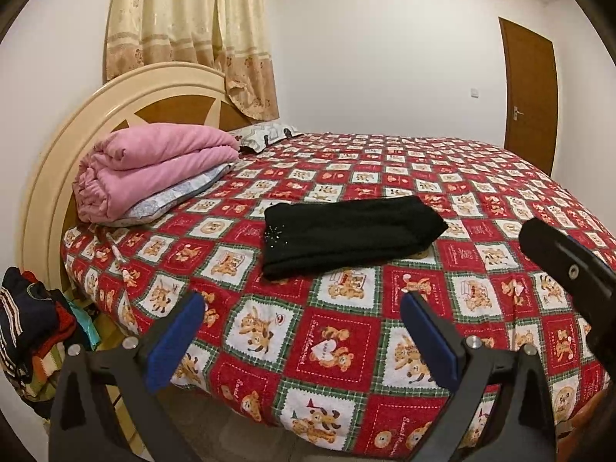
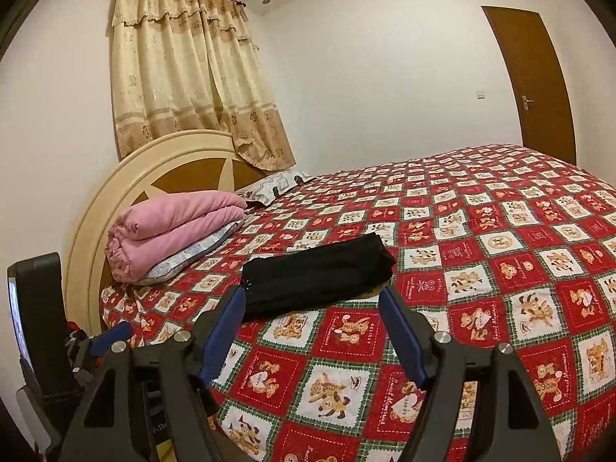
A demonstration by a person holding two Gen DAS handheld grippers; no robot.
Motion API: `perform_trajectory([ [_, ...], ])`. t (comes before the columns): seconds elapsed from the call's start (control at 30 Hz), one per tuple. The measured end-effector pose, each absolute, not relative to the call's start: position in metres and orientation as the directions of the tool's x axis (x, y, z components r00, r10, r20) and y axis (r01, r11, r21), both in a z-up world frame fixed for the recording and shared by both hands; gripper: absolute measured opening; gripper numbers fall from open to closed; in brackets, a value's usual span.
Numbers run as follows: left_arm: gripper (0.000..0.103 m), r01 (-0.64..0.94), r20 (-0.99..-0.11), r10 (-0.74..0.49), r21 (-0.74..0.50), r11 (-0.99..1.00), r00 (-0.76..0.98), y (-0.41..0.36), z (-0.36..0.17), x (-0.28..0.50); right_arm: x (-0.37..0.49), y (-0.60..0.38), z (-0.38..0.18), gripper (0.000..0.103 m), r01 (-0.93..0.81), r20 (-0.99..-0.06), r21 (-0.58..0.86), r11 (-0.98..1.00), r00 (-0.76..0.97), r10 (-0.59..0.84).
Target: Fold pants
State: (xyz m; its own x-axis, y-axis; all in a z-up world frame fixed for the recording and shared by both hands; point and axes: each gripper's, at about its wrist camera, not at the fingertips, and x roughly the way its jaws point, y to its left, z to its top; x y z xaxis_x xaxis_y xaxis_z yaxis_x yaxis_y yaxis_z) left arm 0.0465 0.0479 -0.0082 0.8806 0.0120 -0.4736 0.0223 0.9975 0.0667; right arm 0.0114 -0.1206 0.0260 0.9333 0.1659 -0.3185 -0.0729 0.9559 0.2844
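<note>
- Two tools are in view, both held above the near edge of the bed [image 1: 500,192], both with blue-padded fingers spread wide and holding nothing.
- Far left, left wrist view: a pile of dark and striped clothes [image 1: 27,327] sits beside the bed, below the cream and brown headboard [image 1: 57,146].
- Left: a folded pink blanket [image 1: 154,165] rests on a grey patterned pillow [image 1: 173,196] against the headboard; a beige curtain [image 1: 192,30] hangs behind.
- Centre: the black pants [image 1: 346,231] lie folded into a compact rectangle on the red teddy-bear quilt [image 1: 327,338], well apart from both tools.
- Left tool [image 1: 300,342]: jaws apart, empty, short of the pants.
- Right tool [image 2: 312,331]: jaws apart, empty; in its own view the fingertips frame the near edge of the pants [image 2: 319,273] without contact.
- Right: a brown door [image 1: 531,92] stands closed in the white wall.
</note>
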Motion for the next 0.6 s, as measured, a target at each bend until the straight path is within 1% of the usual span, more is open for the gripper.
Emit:
perform_trajectory([
  [0.17, 0.103, 0.026, -0.459, 0.018, 0.09, 0.996, 0.888, 0.043, -0.0074, 0.0438, 0.0102, -0.1224, 0.0269, 0.073, -0.071, -0.312, 0.288, 0.955, 0.936, 0.163],
  [0.6, 0.103, 0.025, -0.453, 0.021, 0.094, 0.995, 0.891, 0.042, -0.0055, 0.0413, 0.0096, -0.1228, 0.0275, 0.073, -0.068, -0.316, 0.292, 0.954, 0.935, 0.163],
])
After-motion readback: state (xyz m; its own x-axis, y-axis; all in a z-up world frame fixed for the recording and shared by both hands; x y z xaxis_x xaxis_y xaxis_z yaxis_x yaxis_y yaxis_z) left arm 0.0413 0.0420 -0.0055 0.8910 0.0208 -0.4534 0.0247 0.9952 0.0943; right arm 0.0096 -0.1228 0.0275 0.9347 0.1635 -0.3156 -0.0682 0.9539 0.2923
